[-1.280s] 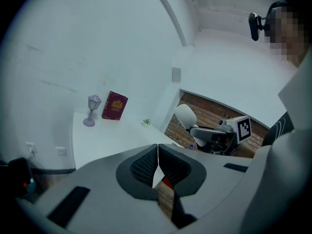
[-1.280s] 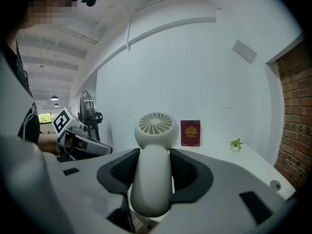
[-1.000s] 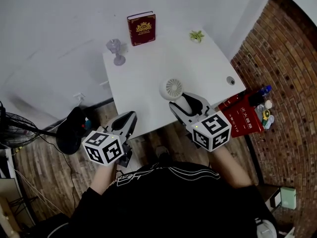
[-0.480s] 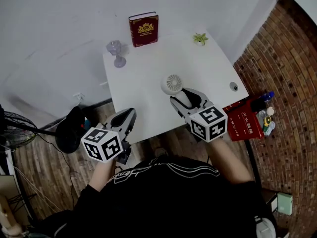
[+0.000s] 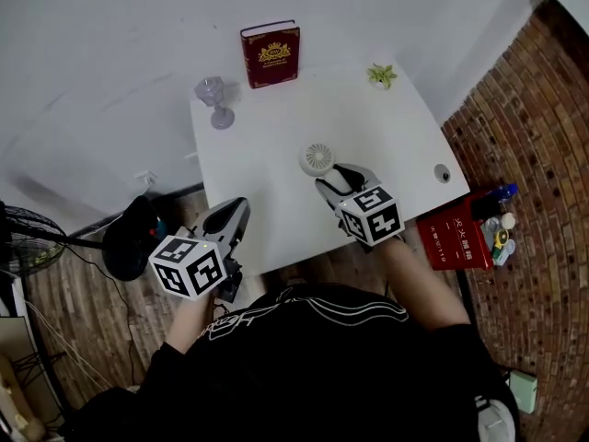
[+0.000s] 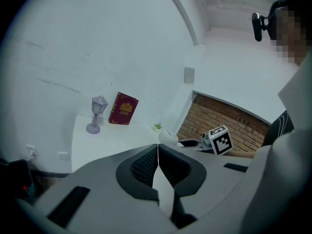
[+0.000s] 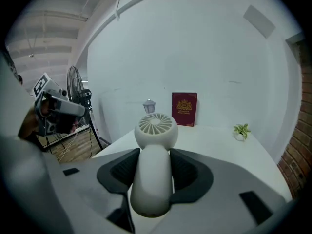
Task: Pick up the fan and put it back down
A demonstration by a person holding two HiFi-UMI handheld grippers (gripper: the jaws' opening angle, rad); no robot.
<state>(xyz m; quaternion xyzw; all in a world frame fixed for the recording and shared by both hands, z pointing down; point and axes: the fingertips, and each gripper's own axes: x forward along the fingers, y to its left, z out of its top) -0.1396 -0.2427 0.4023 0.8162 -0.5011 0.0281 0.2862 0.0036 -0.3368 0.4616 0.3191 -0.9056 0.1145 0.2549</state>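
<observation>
We are seeing white table (image 5: 267,182) by white wall (image 5: 110,44), brick wall (image 5: 525,145) at right. Right gripper (image 5: 337,179) clamping fan (image 7: 155,126) handle between pads; left gripper (image 6: 158,165) jaws pressing together, empty.

The right gripper (image 7: 154,161) clamps its dark fingers (image 7: 189,172) on the handle of the white fan (image 7: 155,128), grille head raised over the white surface (image 7: 214,141). Behind it, a small lantern (image 7: 149,106), an upright red book (image 7: 184,109) and, at right, a small plant (image 7: 240,130). At left, the left gripper (image 7: 56,112) and a standing floor fan (image 7: 75,89).
</observation>
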